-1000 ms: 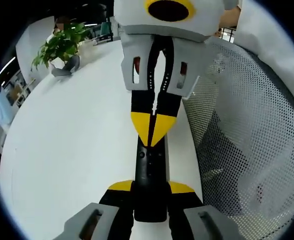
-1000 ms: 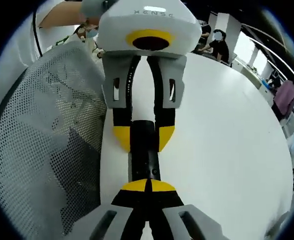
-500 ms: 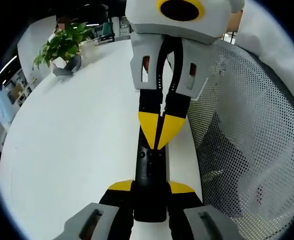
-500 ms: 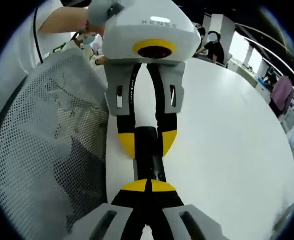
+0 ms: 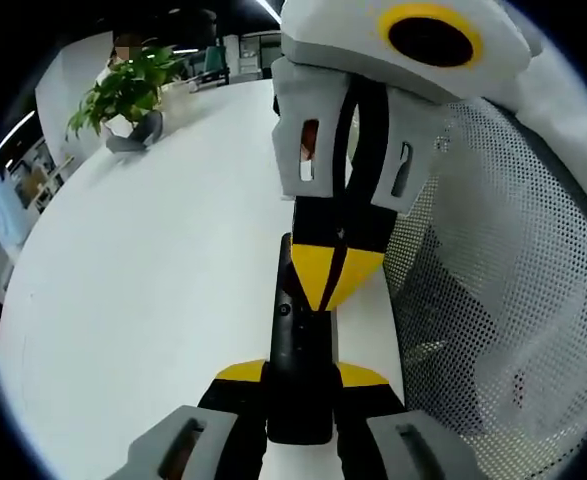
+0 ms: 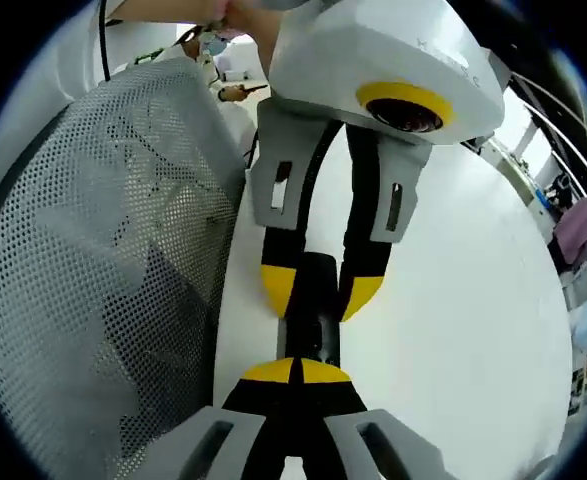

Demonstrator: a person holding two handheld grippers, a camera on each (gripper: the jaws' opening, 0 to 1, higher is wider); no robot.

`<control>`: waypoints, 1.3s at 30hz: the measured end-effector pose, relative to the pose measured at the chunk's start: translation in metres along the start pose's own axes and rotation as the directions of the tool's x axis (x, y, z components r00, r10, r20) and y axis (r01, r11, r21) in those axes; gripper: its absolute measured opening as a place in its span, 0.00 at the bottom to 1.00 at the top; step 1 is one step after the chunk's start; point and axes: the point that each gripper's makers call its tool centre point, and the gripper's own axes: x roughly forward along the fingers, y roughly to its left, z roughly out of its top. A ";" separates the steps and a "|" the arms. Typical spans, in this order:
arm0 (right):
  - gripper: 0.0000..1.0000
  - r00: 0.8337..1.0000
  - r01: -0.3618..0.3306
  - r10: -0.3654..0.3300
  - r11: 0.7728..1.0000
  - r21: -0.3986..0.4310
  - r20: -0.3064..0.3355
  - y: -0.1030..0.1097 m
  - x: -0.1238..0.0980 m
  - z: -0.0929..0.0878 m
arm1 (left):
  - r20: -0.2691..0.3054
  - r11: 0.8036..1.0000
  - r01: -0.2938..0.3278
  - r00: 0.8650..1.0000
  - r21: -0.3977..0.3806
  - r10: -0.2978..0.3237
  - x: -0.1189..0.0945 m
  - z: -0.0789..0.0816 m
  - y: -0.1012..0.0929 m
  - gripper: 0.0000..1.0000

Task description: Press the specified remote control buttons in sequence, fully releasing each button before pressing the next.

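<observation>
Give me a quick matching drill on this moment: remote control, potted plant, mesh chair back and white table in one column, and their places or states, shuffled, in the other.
Things:
1. remote control
2. potted plant
3. mesh chair back
4. white table

Places or states:
A. standing at the far edge of the table
B. beside the table's edge, perforated and grey
C. clamped at one end by the left hand-held gripper, with the right hand-held gripper's shut tips over its other end
D. lying under the remote

Pairs: 1-C, 2-A, 3-B, 4-D
</observation>
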 end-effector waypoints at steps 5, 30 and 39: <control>0.00 1.000 -0.022 0.021 0.999 -0.029 -0.013 0.001 0.004 0.001 | -0.012 1.000 0.005 1.000 0.011 -0.005 0.001 0.000 -0.001 0.24; 0.00 0.998 -0.014 0.006 0.993 0.118 0.066 -0.011 -0.001 -0.003 | -0.014 1.000 0.010 1.000 0.027 -0.009 0.002 0.001 -0.003 0.24; 0.00 1.000 0.024 -0.024 1.000 -0.003 -0.018 -0.012 0.002 -0.002 | -0.016 0.999 0.015 1.000 0.036 -0.014 0.001 0.001 -0.003 0.24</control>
